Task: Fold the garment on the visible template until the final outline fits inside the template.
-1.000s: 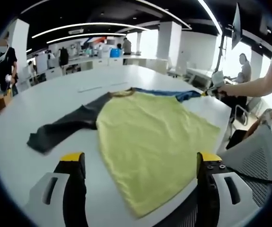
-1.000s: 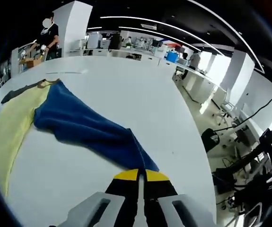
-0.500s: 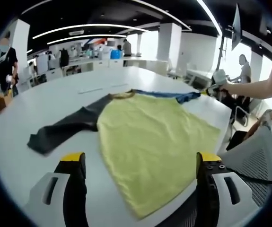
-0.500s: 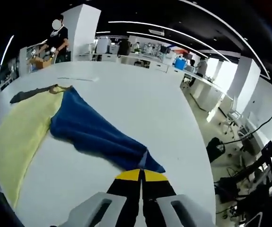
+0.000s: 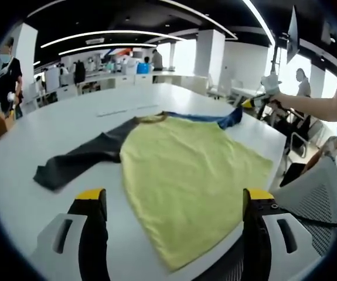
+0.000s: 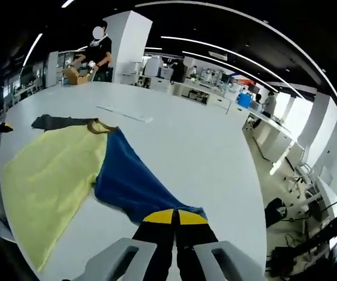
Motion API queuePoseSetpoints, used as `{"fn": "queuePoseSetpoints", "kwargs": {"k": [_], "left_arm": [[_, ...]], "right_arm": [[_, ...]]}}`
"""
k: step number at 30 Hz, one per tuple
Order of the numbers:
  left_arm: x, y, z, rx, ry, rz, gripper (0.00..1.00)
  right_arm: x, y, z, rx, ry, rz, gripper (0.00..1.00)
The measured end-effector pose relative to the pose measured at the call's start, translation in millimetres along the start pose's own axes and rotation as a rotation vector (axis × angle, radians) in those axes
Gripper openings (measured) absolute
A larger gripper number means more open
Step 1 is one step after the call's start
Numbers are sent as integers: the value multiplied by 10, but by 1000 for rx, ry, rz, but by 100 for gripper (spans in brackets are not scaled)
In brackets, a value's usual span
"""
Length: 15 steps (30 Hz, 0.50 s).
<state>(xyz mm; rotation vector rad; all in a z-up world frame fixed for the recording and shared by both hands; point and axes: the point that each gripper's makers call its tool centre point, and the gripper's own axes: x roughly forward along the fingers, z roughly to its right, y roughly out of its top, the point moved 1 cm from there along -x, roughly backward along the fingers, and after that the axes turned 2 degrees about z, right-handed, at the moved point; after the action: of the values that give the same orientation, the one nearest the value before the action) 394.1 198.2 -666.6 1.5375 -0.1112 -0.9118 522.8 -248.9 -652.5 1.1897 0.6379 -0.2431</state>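
A long-sleeved shirt lies flat on the white table (image 5: 68, 126). Its yellow body (image 5: 186, 175) spreads just beyond my left gripper (image 5: 174, 196), which hovers open with nothing between its jaws. A dark grey sleeve (image 5: 80, 161) stretches out to the left. The blue sleeve (image 5: 218, 119) runs up to the right, where my right gripper (image 5: 255, 103) lifts its end off the table. From the right gripper view, that gripper (image 6: 175, 215) is shut on the blue sleeve's cuff (image 6: 133, 187), with the yellow body (image 6: 51, 181) and grey sleeve (image 6: 54, 122) farther left.
A thin pale strip (image 5: 127, 108) lies on the table past the collar. The table's near edge curves by a mesh chair (image 5: 315, 193). A person's arm (image 5: 315, 105) reaches in from the right. Another person (image 5: 4, 76) stands at the far left. Desks fill the background.
My right gripper has raised the blue cuff off the table and carried it in toward the shirt body, so the sleeve now bunches shorter. The left gripper has stayed still and open.
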Motion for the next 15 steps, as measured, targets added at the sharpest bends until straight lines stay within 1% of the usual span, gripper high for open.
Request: {"fn": "queuePoseSetpoints", "kwargs": {"k": [4, 9, 12, 15], "left_arm": [[-5, -16, -1, -5, 2, -1, 92], [-20, -15, -19, -7, 7, 3, 92], [-38, -12, -32, -7, 13, 5, 91], [-49, -19, -41, -13, 17, 6, 91]], "right_arm": [[197, -20, -130, 25, 19, -15, 0], [428, -90, -278, 22, 39, -36, 0], [522, -117, -312, 16, 44, -40, 0], [608, -173, -313, 15, 43, -59, 0]]}}
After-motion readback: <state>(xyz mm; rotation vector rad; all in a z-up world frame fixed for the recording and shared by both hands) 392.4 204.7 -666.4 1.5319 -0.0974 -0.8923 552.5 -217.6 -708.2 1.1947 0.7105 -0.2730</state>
